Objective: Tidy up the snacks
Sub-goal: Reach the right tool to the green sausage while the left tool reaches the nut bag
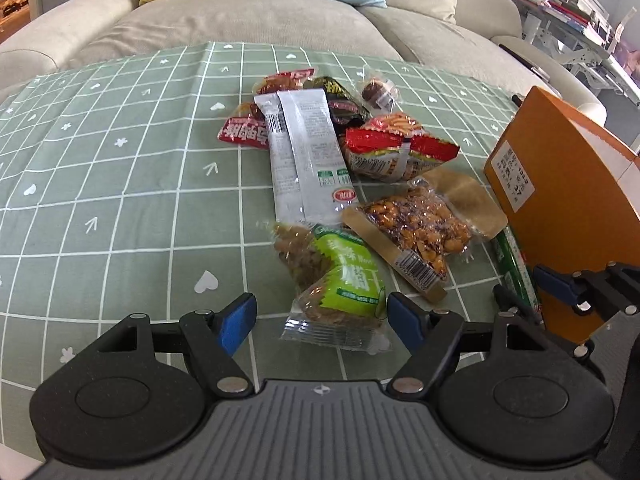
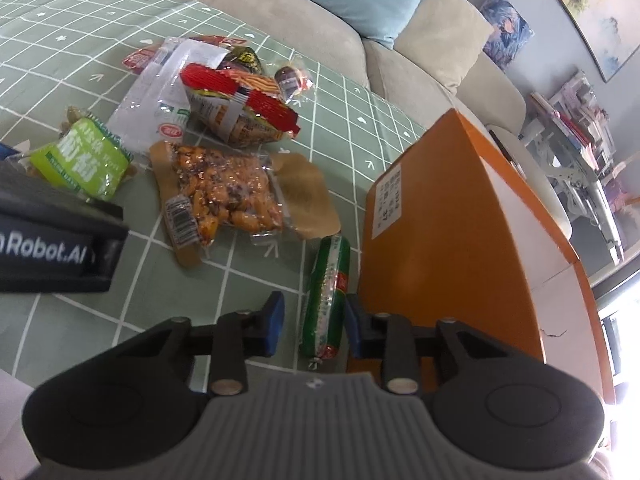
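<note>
Left tongs (image 1: 322,322) hang spread wide over a counter (image 1: 120,208) draped in green checked cloth, their blue pads either side of a green raisin pack (image 1: 336,292) without touching it. The pack lies bent, its long axis running away from the tongs and slightly leftward, its clear sealed end nearest them.

Right tongs (image 2: 314,322) stand part-closed around a green sausage (image 2: 326,296); the right pad looks to be against it, the left pad shows a gap, and whether it is gripped cannot be told. The sausage lies flat on the cloth, its long axis pointing away from the tongs, crimped end nearest, just beside the orange box (image 2: 460,220) that rises on their right.

Beyond the sausage, left of the box, a clear nut pack (image 2: 224,196) with tan ends lies crosswise. Past the raisin pack, two silver stick packs (image 1: 300,152) lie side by side, pointing away from the left tongs and slightly leftward. Right of them sits a red-topped snack bag (image 1: 396,148), with smaller red and dark wrappers heaped behind. A beige sofa (image 1: 240,20) with yellow and blue cushions stands beyond the counter.
</note>
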A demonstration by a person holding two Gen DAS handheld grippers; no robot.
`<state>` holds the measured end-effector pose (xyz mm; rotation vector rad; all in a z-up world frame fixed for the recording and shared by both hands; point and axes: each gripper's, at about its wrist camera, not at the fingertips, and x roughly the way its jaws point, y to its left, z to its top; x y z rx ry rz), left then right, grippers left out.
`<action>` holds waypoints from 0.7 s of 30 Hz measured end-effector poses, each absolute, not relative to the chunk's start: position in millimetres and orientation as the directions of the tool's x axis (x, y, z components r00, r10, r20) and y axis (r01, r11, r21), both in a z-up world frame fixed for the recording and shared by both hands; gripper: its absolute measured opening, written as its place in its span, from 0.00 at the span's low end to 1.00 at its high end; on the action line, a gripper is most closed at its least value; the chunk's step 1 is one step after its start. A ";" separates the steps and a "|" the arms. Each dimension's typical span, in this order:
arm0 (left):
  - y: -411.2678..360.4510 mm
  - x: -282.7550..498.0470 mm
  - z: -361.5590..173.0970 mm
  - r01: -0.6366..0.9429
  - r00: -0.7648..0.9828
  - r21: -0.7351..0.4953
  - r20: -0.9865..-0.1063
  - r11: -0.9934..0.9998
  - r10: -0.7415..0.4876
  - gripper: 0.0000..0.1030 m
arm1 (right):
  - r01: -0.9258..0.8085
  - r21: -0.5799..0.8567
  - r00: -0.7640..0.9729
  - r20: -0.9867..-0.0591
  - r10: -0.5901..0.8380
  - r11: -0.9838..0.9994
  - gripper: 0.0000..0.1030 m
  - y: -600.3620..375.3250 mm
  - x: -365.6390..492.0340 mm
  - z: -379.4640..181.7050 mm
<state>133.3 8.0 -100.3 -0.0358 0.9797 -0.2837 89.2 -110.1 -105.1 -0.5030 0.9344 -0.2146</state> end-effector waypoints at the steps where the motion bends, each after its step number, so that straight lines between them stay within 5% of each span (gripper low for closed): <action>1: 7.4 133.0 -101.3 0.222 0.523 -0.156 -0.814 0.963 -0.252 0.82 | -0.036 -0.501 0.583 -0.714 -0.389 0.865 0.23 -110.9 89.7 -105.5; 4: 4.1 132.5 -102.0 0.234 0.531 -0.135 -0.812 0.963 -0.243 0.80 | -0.034 -0.488 0.582 -0.719 -0.380 0.872 0.22 -113.8 89.6 -105.8; 8: 4.9 130.2 -101.1 0.252 0.537 -0.143 -0.802 0.957 -0.261 0.53 | -0.029 -0.425 0.589 -0.738 -0.328 0.905 0.21 -118.6 87.6 -101.3; 21: 25.9 107.1 -91.4 0.243 0.393 -0.158 -0.886 0.957 -0.246 0.52 | -0.135 -0.122 0.488 -0.872 -0.041 0.983 0.21 -121.0 63.7 -77.2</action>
